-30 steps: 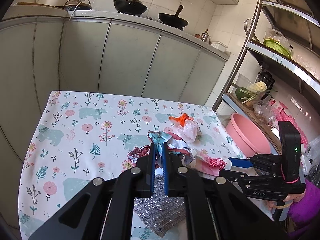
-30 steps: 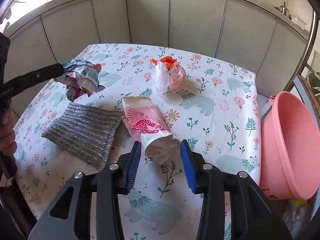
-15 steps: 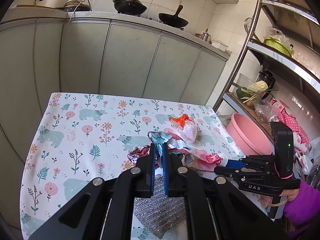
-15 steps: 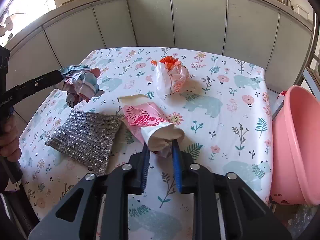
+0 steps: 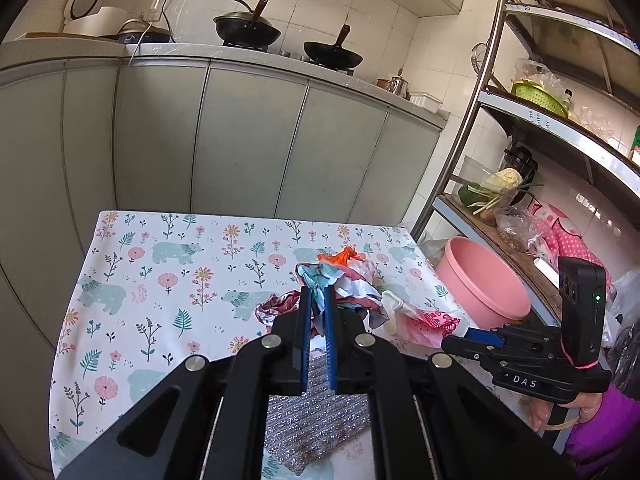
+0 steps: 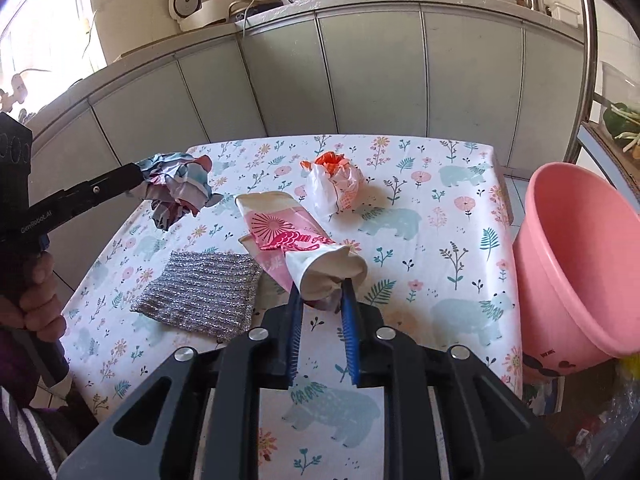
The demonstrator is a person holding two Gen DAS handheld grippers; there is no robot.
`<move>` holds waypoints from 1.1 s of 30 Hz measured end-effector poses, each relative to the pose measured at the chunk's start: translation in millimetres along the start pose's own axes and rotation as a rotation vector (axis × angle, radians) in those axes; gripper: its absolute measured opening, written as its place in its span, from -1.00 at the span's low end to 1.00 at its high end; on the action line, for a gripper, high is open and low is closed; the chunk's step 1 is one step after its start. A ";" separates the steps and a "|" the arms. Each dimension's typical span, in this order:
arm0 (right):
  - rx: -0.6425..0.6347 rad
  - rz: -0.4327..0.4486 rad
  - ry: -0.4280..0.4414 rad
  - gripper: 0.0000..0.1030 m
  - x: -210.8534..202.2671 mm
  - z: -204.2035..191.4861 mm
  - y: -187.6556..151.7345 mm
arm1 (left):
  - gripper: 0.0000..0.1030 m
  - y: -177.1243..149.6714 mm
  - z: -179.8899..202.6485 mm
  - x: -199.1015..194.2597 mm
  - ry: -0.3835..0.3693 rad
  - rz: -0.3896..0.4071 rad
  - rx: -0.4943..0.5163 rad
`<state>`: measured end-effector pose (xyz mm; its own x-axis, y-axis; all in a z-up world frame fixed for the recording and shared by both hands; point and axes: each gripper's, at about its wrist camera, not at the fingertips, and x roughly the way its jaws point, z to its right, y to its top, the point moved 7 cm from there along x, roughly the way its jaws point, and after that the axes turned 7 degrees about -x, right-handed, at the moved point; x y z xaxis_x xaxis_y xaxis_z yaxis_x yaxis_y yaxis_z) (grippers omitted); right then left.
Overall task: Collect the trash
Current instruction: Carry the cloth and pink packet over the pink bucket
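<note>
Nearest of all, the right gripper (image 6: 322, 294) has its blue pads pinched on the white, squeezed end of a pink-and-white wrapper (image 6: 288, 238). Its jaws have just been closing and now stand narrow with that end caught between them. The rest of the wrapper stretches away from the pads toward the middle of the table (image 6: 440, 208), which wears a cloth printed with bears and flowers; whether its far end is touching the cloth I cannot tell.

Just to the left of the wrapper a silvery scouring cloth (image 6: 200, 294) lies flat on the table, its right edge touching or slightly under the wrapper (the overlap is hard to read).

Further left, the left gripper (image 5: 318, 300) is clamped almost fully together on a crumpled wad of coloured wrapping (image 6: 178, 186), blue, white and reddish. The right wrist view shows that wad held clear above the left part of the table, and a hand (image 6: 34, 296) wrapped round that gripper's handle at the picture's left edge.

Beyond the wrapper, near the table's middle, a white plastic bag with an orange top (image 6: 334, 186) sits on the cloth, apart from both grippers.

Off the right edge of the table stands a pink basin (image 6: 580, 264), lower than the tabletop and close beside it.

At the back, grey-green cabinets run along the wall, with two dark woks (image 5: 246, 30) on the counter above them.
</note>
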<state>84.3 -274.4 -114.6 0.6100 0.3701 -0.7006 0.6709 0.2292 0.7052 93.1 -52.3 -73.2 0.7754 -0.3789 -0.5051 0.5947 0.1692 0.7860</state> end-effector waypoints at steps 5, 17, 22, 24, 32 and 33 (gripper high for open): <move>0.003 0.050 -0.027 -0.63 -23.8 1.1 4.8 | -0.89 8.1 19.2 -8.3 -0.029 0.027 0.027; 0.059 0.165 -0.131 -0.63 -84.7 34.2 6.4 | -0.89 27.8 87.3 -11.3 -0.129 0.067 0.107; 0.100 0.206 -0.173 -0.63 -104.4 55.0 3.6 | -0.89 33.7 119.2 -4.6 -0.173 0.072 0.147; 0.116 0.222 -0.191 -0.63 -110.8 63.7 1.9 | -0.89 35.7 131.5 -1.8 -0.190 0.072 0.162; 0.179 0.263 -0.250 -0.63 -124.8 97.0 -3.4 | -0.89 43.6 182.7 12.0 -0.252 0.083 0.219; 0.187 0.266 -0.256 -0.63 -125.5 100.9 -3.9 | -0.89 43.8 189.1 14.5 -0.261 0.082 0.226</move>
<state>47.6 -412.5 -40.4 0.8418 0.1531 -0.5176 0.5263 -0.0202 0.8500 90.3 -222.4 21.3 0.7209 -0.5969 -0.3521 0.4479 0.0137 0.8940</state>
